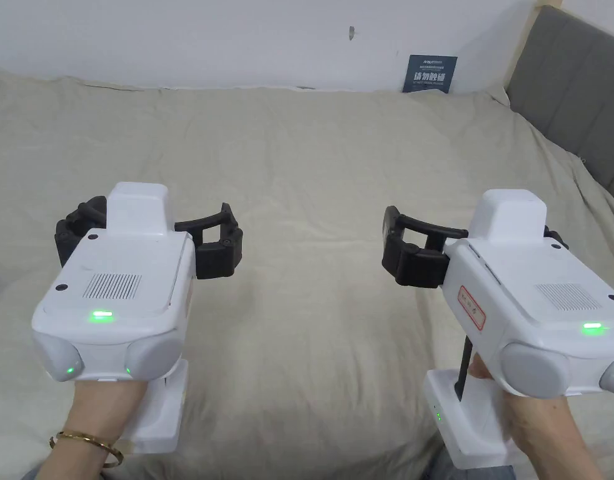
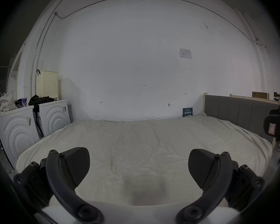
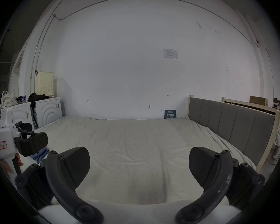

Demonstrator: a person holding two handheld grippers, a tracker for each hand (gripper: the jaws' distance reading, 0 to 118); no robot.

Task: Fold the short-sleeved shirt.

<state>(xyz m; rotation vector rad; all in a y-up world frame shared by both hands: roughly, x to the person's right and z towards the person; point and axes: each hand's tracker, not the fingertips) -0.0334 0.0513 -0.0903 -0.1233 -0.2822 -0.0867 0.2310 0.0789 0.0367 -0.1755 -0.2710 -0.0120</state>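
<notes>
While both held above bed, left tool, right tool gape empty.

Bed covered by a creased beige sheet, set against a plain white wall. Grey padded headboard in a pale wooden frame stands along its right side. 2 white appliances stand beyond its left edge.
</notes>
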